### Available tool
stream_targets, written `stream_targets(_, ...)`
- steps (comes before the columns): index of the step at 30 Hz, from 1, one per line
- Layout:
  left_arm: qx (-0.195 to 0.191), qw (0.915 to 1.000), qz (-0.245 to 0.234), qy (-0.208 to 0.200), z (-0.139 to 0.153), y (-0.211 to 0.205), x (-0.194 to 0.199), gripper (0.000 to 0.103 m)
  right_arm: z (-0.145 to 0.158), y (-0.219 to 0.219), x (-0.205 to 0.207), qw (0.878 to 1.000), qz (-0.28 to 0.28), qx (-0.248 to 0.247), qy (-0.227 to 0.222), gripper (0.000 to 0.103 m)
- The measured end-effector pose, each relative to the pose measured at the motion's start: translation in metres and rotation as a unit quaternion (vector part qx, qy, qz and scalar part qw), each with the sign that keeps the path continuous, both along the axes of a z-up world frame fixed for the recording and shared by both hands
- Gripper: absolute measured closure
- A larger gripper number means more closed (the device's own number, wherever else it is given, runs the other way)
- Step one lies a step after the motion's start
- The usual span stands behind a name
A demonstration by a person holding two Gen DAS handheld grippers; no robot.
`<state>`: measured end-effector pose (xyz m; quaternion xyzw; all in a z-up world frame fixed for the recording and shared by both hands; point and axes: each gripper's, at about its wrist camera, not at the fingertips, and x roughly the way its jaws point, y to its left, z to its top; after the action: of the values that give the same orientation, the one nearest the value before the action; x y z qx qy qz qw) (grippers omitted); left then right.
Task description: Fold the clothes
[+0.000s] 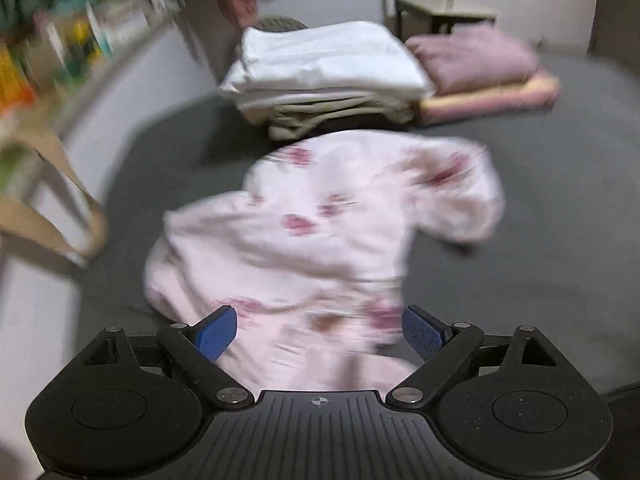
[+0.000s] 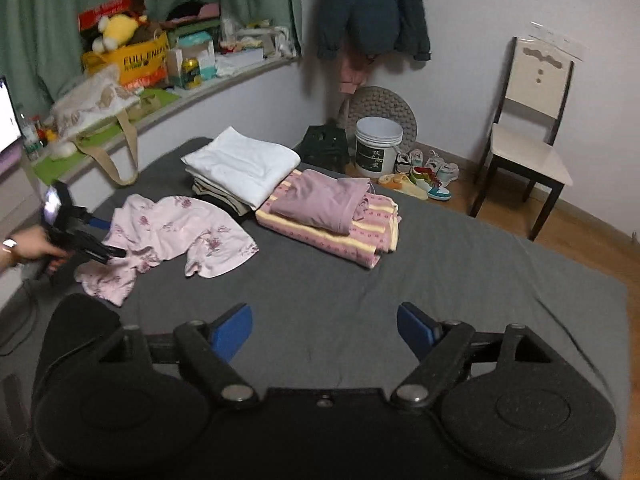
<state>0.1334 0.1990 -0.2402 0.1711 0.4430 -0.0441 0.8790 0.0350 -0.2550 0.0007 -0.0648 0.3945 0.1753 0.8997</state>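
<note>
Both tongs (image 1: 319, 332) (image 2: 325, 330) gape above the grey bed (image 2: 400, 280).

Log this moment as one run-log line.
task: fold clothes | left gripper: open, over floral garment | right gripper: open, empty, above bed | folded stacks: two

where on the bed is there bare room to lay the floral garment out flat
The widest bare patch is the grey bed between the right gripper and the striped pile, running toward the chair. The far left is crowded: floral garment, left gripper, white stack.
</note>
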Motion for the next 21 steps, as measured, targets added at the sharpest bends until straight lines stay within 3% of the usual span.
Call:
stream_targets(1, 0.042, 0.999, 0.001, -0.017, -0.008, -0.004, 0.001, 0.013, -0.001, -0.005, -0.008, 1.0, 0.0, 0.014, -0.001, 0.023)
stream_targets(4, 0.106, 0.9941, -0.009, -0.023, -0.021, -0.013, 0.012, 0.013, -0.012, -0.017, -0.023, 0.998, 0.006, 0.062, 0.01, 0.023)
stream_targets(6, 0.127, 0.9915, -0.027, -0.013, -0.019, -0.023, 0.013, 0.013, -0.02, -0.019, -0.024, 0.998, 0.026, 0.06, 0.024, 0.023)
stream_targets(8, 0.134, 0.9895, -0.047, -0.029, -0.016, -0.035, 0.007, 0.013, -0.028, -0.021, -0.023, 0.997, 0.032, 0.056, 0.031, 0.023)
stream_targets(10, 0.129, 0.9884, -0.071, -0.037, -0.012, -0.045, -0.001, 0.013, -0.038, -0.029, -0.023, 0.992, 0.028, 0.103, 0.06, 0.023)
stream_targets(11, 0.141, 0.9855, -0.088, -0.033, -0.015, -0.052, -0.002, 0.013, -0.043, -0.034, -0.022, 0.989, 0.027, 0.125, 0.074, 0.023)
stream_targets(15, 0.207, 0.9689, -0.134, -0.017, -0.029, -0.075, -0.001, 0.013, -0.06, -0.04, -0.025, 0.986, 0.014, 0.137, 0.099, 0.023)
stream_targets(21, 0.168, 0.9807, -0.096, -0.029, -0.013, -0.106, 0.003, 0.013, -0.073, -0.044, -0.043, 0.985, 0.014, 0.13, 0.112, 0.021)
